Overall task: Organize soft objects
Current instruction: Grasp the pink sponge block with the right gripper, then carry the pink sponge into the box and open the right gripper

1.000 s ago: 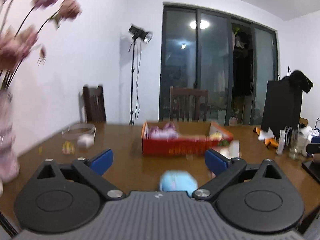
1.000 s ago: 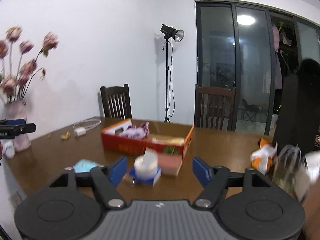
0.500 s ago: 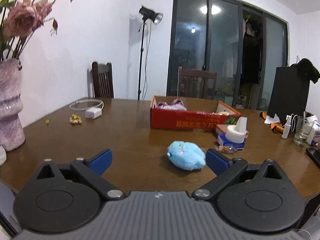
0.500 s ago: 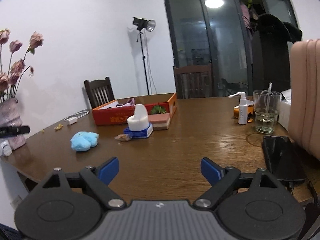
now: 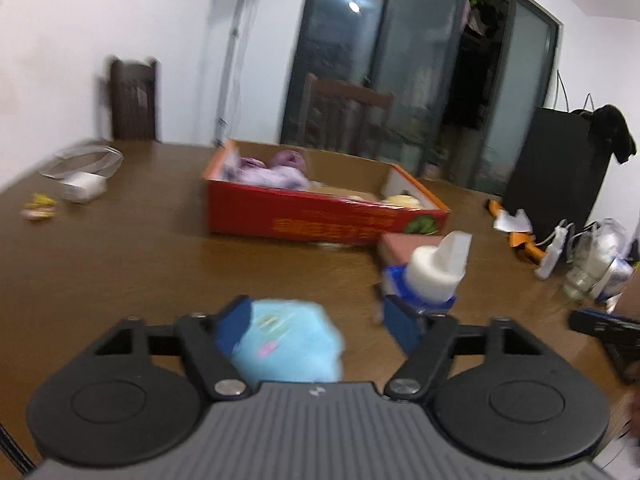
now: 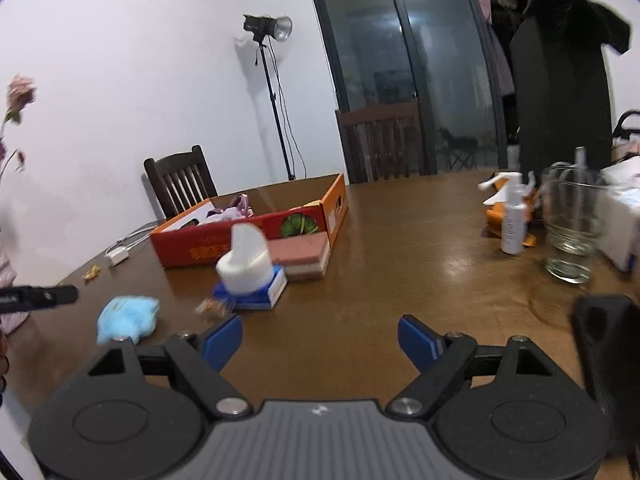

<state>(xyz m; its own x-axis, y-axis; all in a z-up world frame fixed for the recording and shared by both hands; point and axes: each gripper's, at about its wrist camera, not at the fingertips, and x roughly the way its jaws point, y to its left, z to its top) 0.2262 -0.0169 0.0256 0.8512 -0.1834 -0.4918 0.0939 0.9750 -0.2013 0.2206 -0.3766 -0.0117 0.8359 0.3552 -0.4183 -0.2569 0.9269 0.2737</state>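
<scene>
The brown table (image 6: 400, 248) has a broad bare stretch in front of the right gripper (image 6: 320, 340), running to the red cardboard box (image 5: 320, 216) on one side and the glass (image 6: 572, 232) and white spray bottle (image 6: 514, 220) on the other. The near edge of the table curves away at the left, just past the blue plush toy (image 5: 284, 344).

That toy lies on the table between the fingers of the left gripper (image 5: 316, 328). It sits close against the left finger (image 5: 232, 324), with a gap to the right one. The jaws are wide open and grip nothing; the view is blurred, so I cannot tell whether the left pad touches the plush. From the right wrist view the toy shows low at the left, well apart from the right gripper, which is also spread wide and empty over bare wood.

One tissue roll (image 6: 244, 264) stands on a blue and white packet just in front of the box, beside one pink sponge block (image 6: 300, 256) that touches the box wall. Inside the box lies one bundle of purple cloth (image 5: 272, 172) at the far left end, and something pale yellow near the right end. Two dark wooden chairs (image 6: 180, 180) stand behind the table. One white charger (image 6: 118, 256) with its cable rests by the far left edge.
</scene>
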